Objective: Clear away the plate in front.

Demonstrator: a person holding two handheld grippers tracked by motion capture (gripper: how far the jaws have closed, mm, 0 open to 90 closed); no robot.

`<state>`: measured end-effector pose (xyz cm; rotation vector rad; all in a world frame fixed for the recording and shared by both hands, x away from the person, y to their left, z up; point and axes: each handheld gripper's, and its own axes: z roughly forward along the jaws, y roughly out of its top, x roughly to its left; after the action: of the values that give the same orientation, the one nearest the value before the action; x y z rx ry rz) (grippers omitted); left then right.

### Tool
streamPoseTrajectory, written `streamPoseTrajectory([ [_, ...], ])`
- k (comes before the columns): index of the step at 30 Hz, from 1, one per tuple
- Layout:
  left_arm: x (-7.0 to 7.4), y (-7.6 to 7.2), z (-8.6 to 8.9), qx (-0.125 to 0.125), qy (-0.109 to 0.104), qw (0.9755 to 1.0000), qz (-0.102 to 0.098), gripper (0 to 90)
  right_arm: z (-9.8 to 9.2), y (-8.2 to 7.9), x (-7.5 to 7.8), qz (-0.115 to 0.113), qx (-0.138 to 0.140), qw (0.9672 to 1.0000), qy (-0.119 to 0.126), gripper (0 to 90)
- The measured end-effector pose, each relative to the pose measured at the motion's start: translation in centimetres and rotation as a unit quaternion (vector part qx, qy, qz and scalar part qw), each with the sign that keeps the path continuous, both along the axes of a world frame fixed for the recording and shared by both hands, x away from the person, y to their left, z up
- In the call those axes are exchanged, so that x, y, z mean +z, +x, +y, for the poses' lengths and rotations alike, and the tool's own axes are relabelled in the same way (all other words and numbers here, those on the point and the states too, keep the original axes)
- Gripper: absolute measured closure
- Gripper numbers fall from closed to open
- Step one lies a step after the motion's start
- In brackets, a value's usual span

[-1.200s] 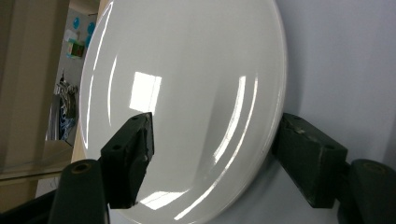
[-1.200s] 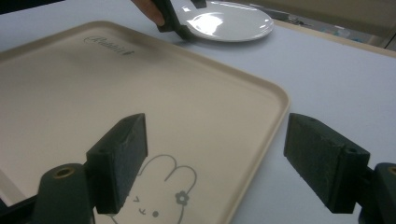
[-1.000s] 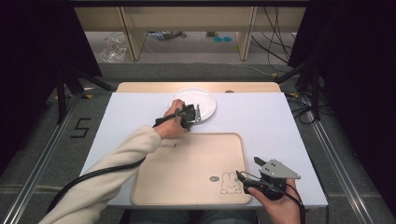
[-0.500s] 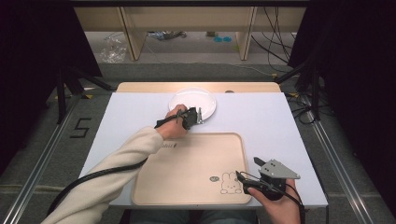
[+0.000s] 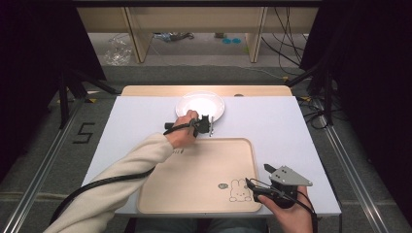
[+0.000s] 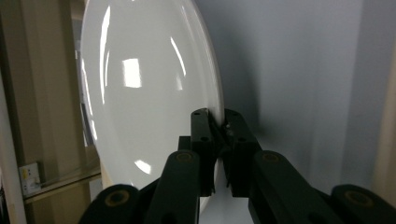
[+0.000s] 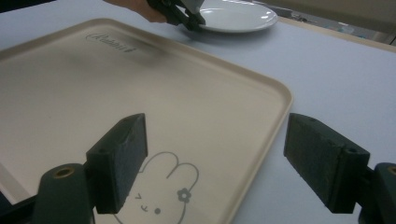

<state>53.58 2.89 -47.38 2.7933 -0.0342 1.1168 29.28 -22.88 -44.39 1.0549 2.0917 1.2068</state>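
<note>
Now left gripper (image 6: 218, 140) has just closed, jaws clamped on near rim of round white ceramic plate (image 6: 149, 88); right gripper (image 7: 215, 163) gapes over beige plastic tray (image 7: 140, 93). Risk: thin edge-grip, glazed plate prob. slips/tilts when lifted.

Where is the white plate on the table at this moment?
In the high view the white plate lies at the far middle of the table, just beyond the beige tray. The left gripper is shut on its near rim.
</note>
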Motion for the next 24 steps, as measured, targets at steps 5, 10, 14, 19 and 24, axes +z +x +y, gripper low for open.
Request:
streamPoseTrajectory([
  [5,2.0,0.2,0.5,0.009,-0.026,0.9994,-0.020,87.9,0.0,0.0,0.0,0.002,0.001,1.0000,-0.001,22.6],
  [10,2.1,0.3,0.6,0.006,-0.028,0.9994,-0.021,88.0,0.0,0.0,0.0,0.002,0.001,1.0000,-0.002,22.6],
  [14,2.1,0.2,0.7,0.006,-0.033,0.9991,-0.028,88.0,-0.1,0.1,0.0,-0.003,0.000,1.0000,-0.006,22.6],
  [19,2.3,0.2,0.9,0.005,-0.040,0.9987,-0.031,87.9,-0.1,0.1,0.0,-0.004,-0.004,1.0000,-0.007,22.6],
  [24,2.2,-0.1,1.0,0.000,-0.039,0.9986,-0.036,87.8,-0.1,0.0,0.1,-0.002,-0.005,1.0000,-0.006,22.6],
])
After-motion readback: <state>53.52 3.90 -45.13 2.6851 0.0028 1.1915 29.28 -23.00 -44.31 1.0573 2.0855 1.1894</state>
